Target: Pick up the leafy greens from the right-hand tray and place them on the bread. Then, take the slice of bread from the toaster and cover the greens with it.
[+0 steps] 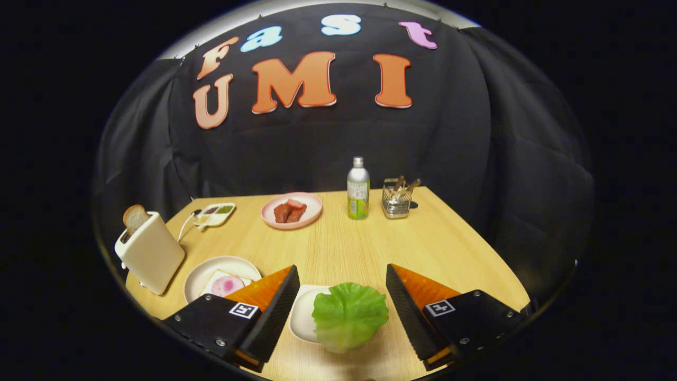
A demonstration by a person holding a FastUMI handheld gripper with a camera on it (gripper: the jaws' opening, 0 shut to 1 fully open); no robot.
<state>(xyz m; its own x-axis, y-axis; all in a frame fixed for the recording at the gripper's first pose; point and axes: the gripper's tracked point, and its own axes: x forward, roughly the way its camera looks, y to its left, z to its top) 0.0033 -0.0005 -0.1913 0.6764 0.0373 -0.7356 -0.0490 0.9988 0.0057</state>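
Table (pixel 449 243): light wood, everything on it looks undisturbed, so you are at the very start. Nothing of the task is done as far as can be judged.

Toaster (pixel 151 251): at the table's left edge, the slice of bread (pixel 135 217) standing up out of its slot. Second step not begun.

White plate (pixel 203 270): just beside the toaster, beyond your left finger. It holds the base bread (pixel 218 276) with a pink round slice (pixel 226 286) on top; no greens on it yet.

Gripper (pixel 342 304): fingers spread wide apart, grasping nothing. Neither finger touches the greens.

Right-hand tray (pixel 302 317): small and white, lying between your fingers.

Leafy greens (pixel 350 315): resting on that tray, between the fingers, with clear gaps to each side.

Left for you: close on the greens, carry them left to the plate, set them on the pink slice, then fetch the toaster bread and cap the stack. My reading: all steps remain.
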